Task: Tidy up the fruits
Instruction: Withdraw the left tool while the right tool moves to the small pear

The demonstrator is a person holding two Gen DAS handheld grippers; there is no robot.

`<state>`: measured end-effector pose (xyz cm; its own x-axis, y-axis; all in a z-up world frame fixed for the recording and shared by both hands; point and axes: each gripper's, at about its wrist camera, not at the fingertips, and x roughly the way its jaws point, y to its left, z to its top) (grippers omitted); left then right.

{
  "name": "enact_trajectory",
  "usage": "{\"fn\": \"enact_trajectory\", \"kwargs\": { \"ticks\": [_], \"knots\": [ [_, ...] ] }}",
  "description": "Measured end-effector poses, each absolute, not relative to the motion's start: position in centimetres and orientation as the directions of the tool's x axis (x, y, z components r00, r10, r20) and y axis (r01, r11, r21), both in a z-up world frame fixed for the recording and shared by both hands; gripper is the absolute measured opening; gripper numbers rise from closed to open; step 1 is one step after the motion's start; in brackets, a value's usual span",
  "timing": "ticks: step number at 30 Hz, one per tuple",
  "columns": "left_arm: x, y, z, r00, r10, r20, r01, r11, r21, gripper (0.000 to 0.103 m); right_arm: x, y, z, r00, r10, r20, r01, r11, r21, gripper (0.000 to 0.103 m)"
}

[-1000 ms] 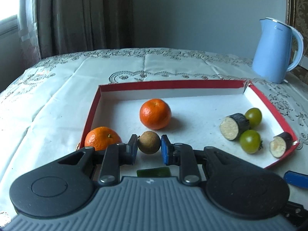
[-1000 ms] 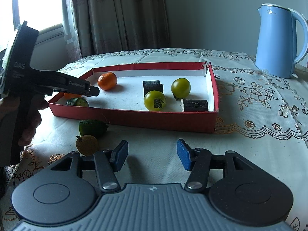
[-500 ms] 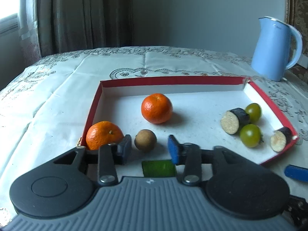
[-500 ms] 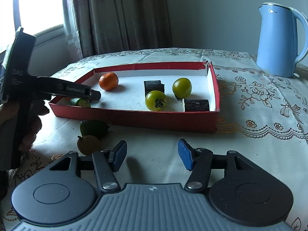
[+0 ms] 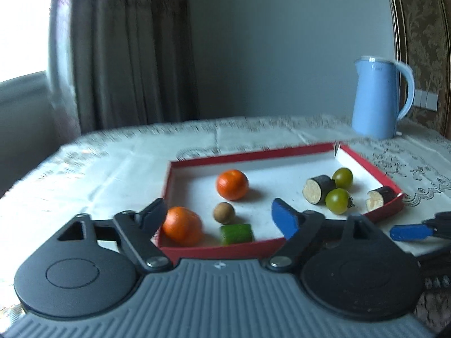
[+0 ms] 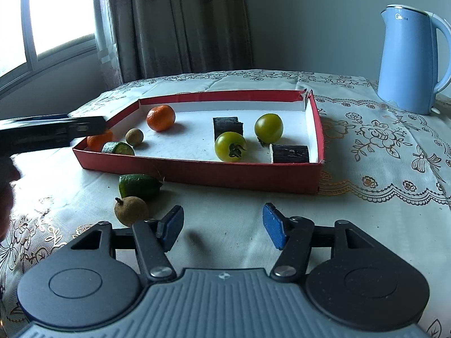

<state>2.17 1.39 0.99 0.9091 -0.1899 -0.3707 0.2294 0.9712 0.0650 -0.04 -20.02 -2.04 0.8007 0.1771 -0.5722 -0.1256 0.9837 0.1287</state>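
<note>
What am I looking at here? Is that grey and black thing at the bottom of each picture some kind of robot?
No robot: a person holds hand tongs in each hand, each with a camera looking along its fingers. One picture is from the left tongs, whose jaws are opening with nothing gripped; the other from the right tongs, also empty and opening slightly. On the tablecloth lies a red tray holding two oranges, two green tomatoes, dark eggplant chunks, a cucumber piece and a small brown fruit. Outside the tray wait a green piece and another brown fruit. A blue kettle stands behind.
</note>
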Motion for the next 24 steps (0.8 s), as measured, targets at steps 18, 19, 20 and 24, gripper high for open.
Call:
{"fn": "enact_trajectory", "kwargs": {
  "ticks": [18, 19, 20, 24],
  "knots": [
    [2.5, 3.8, -2.9, 0.817, -0.178, -0.549, 0.181, 0.982, -0.048, 0.093, -0.2, -20.1, -1.9, 0.807, 0.166, -0.567, -0.115, 0.986, 0.124, 0.062],
    [2.7, 4.1, -3.0, 0.808, -0.183, -0.560, 0.176, 0.982, -0.066, 0.093, -0.4, -20.1, -1.8, 0.814, 0.155, -0.560, -0.106, 0.987, 0.120, 0.062],
    [2.8, 4.4, -3.0, 0.804, -0.187, -0.564, 0.171, 0.982, -0.082, 0.093, -0.6, -20.1, -1.7, 0.822, 0.145, -0.550, -0.098, 0.989, 0.114, 0.062],
    [2.9, 4.7, -3.1, 0.800, -0.185, -0.571, 0.159, 0.983, -0.095, 0.094, -1.7, -19.5, -1.3, 0.804, 0.212, -0.555, -0.150, 0.976, 0.155, 0.062]
  ]
}}
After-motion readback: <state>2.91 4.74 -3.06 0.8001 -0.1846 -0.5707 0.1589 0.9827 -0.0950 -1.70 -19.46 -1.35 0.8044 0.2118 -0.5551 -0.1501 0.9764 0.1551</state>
